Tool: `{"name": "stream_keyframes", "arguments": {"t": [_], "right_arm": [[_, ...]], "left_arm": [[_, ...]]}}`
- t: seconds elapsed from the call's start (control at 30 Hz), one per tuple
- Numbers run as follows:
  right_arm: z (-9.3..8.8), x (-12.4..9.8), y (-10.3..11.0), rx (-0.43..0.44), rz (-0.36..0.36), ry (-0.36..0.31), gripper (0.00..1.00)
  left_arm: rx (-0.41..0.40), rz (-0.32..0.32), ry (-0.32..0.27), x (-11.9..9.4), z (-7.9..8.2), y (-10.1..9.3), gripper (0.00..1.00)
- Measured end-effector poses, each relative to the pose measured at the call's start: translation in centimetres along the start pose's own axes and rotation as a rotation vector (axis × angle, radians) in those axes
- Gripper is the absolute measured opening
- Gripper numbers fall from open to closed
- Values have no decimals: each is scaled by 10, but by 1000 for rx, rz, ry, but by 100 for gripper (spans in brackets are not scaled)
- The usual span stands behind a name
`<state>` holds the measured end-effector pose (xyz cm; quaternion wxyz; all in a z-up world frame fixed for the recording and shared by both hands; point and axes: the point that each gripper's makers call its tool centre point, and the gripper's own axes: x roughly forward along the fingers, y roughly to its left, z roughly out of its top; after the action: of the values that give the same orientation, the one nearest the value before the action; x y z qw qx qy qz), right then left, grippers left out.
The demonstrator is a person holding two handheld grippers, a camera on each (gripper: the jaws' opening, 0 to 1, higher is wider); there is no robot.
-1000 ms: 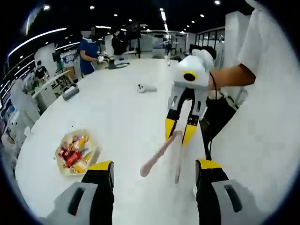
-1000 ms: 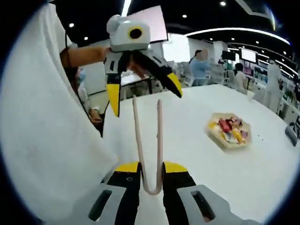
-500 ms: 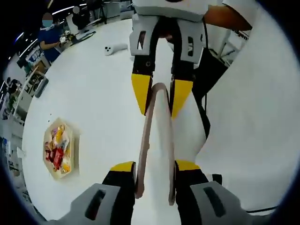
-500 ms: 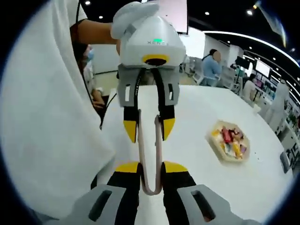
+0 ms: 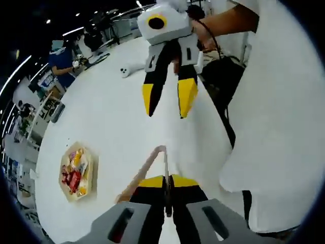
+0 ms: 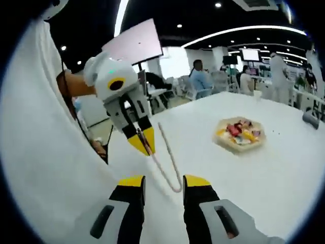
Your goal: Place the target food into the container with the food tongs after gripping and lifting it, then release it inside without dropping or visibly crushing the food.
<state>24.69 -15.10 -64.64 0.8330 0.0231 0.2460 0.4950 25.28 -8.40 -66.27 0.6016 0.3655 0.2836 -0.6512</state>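
- Far off to the left in the left gripper view, a shallow tray of brightly wrapped food sits on the white table, well apart from both tools.
- The left hand-held gripper has its yellow-tipped jaws pressed together on one arm of the pinkish food tongs, which jut forward off the table, the other arm splaying left.
- Above the tongs in that view, the right hand-held gripper hangs with its jaws spread, gripping nothing.
- In the right gripper view, the left hand-held gripper shows at left, pinching the food tongs by one arm.
- The right hand-held gripper shows its jaws parted at the bottom, the tongs' bend lying between them; I cannot tell whether it touches them.
- To the right, the tray rests on the table.
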Motion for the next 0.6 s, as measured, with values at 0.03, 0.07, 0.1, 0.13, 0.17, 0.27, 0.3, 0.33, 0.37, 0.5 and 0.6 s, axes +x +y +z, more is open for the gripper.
{"name": "stream_keyframes", "arguments": {"t": [0.03,0.07,0.1,0.13,0.17,0.27,0.3,0.33,0.37,0.5,0.6], "right_arm": [[-4,1,-1,-13,-10,3,25],[-8,2,-1,-25,-20,7,24],[-12,4,-1,-18,-23,14,24],[-15,5,1,-5,-21,21,24],[-15,5,3,-5,-21,20,24],[-15,10,14,-15,6,26,25],[-19,13,18,-45,21,38,27],[-23,15,18,-64,27,52,29],[-29,19,18,-72,31,71,32],[-40,28,15,-118,27,94,35],[-39,38,15,-148,38,107,39]], "left_arm": [[-36,-19,-16,5,-2,-3,0],[-11,2,23,11,-10,-5,0],[12,0,14,11,-11,-11,0],[-10,-12,16,14,-13,-12,0],[-25,-19,16,13,-13,-15,0],[16,6,11,9,-9,-19,0],[20,17,1,5,-5,-18,0],[21,22,-13,3,-2,-17,0],[24,35,-47,-1,5,-16,0],[33,33,-119,-13,20,-21,0],[28,13,-182,-18,31,-27,0]]}}
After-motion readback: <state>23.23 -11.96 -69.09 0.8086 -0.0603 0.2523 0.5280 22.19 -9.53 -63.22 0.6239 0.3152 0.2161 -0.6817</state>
